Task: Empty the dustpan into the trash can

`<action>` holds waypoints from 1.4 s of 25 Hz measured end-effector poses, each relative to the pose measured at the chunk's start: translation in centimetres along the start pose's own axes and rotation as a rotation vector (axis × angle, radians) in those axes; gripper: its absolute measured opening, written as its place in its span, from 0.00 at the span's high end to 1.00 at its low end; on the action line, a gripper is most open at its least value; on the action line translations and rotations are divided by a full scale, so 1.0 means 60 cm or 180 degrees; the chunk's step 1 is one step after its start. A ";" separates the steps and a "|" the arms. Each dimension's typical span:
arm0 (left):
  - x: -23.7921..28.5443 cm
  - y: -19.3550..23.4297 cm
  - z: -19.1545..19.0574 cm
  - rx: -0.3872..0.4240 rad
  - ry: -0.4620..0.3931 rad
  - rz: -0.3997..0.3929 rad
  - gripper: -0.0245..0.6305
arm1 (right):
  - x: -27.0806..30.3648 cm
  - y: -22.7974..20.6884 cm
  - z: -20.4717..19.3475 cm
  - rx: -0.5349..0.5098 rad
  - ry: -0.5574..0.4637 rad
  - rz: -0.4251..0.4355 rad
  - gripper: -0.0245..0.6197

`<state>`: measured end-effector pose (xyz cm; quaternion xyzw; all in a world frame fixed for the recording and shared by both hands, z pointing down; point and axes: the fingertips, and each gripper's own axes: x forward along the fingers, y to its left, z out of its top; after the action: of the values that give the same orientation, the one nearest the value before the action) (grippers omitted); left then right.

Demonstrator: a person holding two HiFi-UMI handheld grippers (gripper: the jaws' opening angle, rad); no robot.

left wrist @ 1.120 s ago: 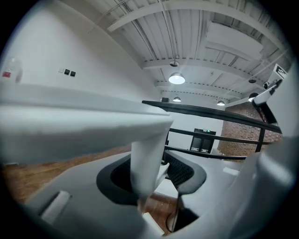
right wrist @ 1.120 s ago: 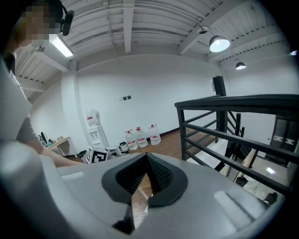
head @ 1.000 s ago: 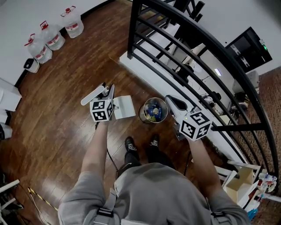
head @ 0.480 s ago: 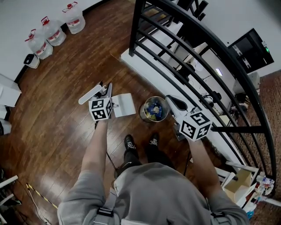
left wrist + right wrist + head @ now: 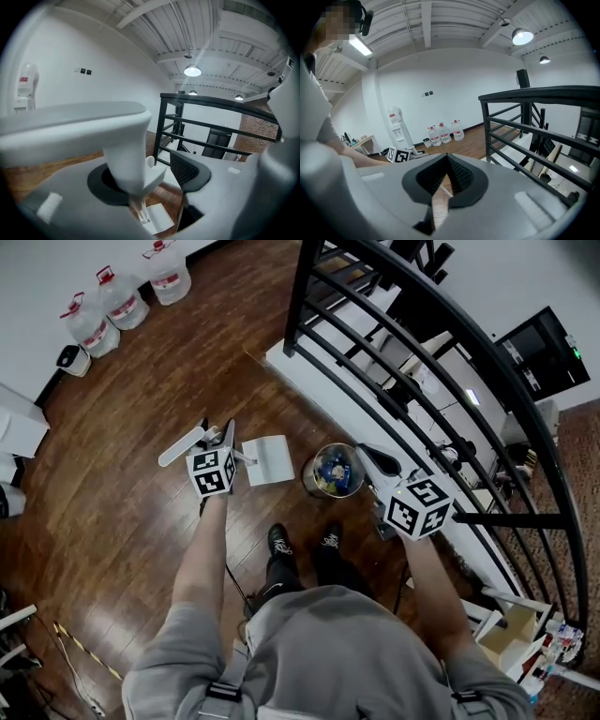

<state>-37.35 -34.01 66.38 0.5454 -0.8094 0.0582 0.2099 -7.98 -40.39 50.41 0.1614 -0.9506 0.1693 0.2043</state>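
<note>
Two entries: left gripper [image 5: 211, 437], right gripper [image 5: 375, 458].
We log left just opening, dustpan [image 5: 267, 460] handle loose between jaws; right closed, empty.

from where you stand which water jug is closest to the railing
The water jug at the row's right end; the middle jug and left jug sit farther off.

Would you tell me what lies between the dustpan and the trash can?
Nothing: between the dustpan and trash can the head view shows only bare wooden floor.
</note>
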 end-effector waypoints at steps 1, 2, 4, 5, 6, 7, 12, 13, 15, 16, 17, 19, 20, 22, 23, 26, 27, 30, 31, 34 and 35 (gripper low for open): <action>-0.002 0.001 -0.001 0.0001 0.0013 -0.0002 0.55 | 0.000 0.003 -0.001 0.0000 -0.0001 0.0001 0.96; -0.003 0.001 -0.004 0.0008 0.0040 -0.0005 0.52 | 0.000 0.005 -0.001 -0.0002 -0.0004 0.0002 0.96; -0.005 0.004 -0.014 0.0041 0.0159 0.0018 0.51 | -0.002 0.009 -0.002 -0.0004 -0.0015 -0.0003 0.96; -0.007 0.006 -0.020 0.0049 0.0226 0.0043 0.49 | -0.004 0.011 -0.002 -0.0004 -0.0023 -0.0010 0.96; -0.010 0.009 -0.026 0.0042 0.0280 0.0068 0.47 | -0.007 0.013 -0.003 -0.0003 -0.0034 -0.0018 0.96; -0.013 0.011 -0.031 0.0022 0.0322 0.0090 0.45 | -0.010 0.015 -0.003 -0.0004 -0.0046 -0.0026 0.96; -0.044 0.013 -0.066 -0.0147 0.0563 0.0230 0.39 | -0.028 0.015 0.003 0.0016 -0.0146 -0.0025 0.96; -0.055 0.004 -0.082 -0.0168 0.0664 0.0216 0.39 | -0.034 0.014 0.005 0.0031 -0.0172 -0.0014 0.96; -0.081 -0.029 -0.108 -0.0187 0.0843 0.0101 0.49 | -0.046 0.010 0.011 0.0052 -0.0228 -0.0002 0.96; -0.093 -0.049 -0.113 -0.0187 0.0877 0.0021 0.55 | -0.052 0.006 0.017 0.0052 -0.0267 -0.0004 0.96; -0.103 -0.070 -0.111 -0.0183 0.0865 -0.0062 0.61 | -0.058 0.002 0.025 0.0054 -0.0314 -0.0007 0.96; -0.118 -0.115 -0.091 -0.0172 0.0750 -0.0245 0.72 | -0.068 -0.008 0.039 0.0077 -0.0412 -0.0006 0.96; -0.124 -0.139 -0.074 -0.0167 0.0672 -0.0351 0.78 | -0.073 -0.012 0.045 0.0087 -0.0455 0.0001 0.96; -0.134 -0.191 -0.033 -0.0154 0.0505 -0.0595 0.88 | -0.086 -0.017 0.057 0.0070 -0.0530 0.0021 0.96; -0.138 -0.219 -0.008 -0.0144 0.0424 -0.0733 0.92 | -0.092 -0.019 0.064 0.0052 -0.0568 0.0028 0.96; -0.151 -0.306 0.080 -0.0118 0.0192 -0.1259 0.95 | -0.113 -0.025 0.096 0.0056 -0.0747 0.0064 0.96; -0.156 -0.336 0.114 -0.0112 0.0098 -0.1453 0.95 | -0.121 -0.025 0.110 0.0076 -0.0831 0.0090 0.96; -0.184 -0.418 0.212 -0.0013 -0.0230 -0.1929 0.95 | -0.143 -0.024 0.153 0.0025 -0.1029 0.0144 0.96; -0.194 -0.439 0.242 0.0047 -0.0342 -0.2023 0.95 | -0.149 -0.023 0.165 -0.0011 -0.1071 0.0152 0.96; -0.224 -0.498 0.312 0.0195 -0.0602 -0.2245 0.95 | -0.167 -0.031 0.190 -0.0099 -0.1156 0.0089 0.96; -0.232 -0.517 0.328 0.0224 -0.0658 -0.2322 0.95 | -0.174 -0.036 0.194 -0.0132 -0.1172 0.0044 0.96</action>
<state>-10.22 -40.76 38.75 0.8076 -0.5765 -0.0479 0.1151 -2.05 -44.35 36.32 0.1789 -0.9762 0.1187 0.0290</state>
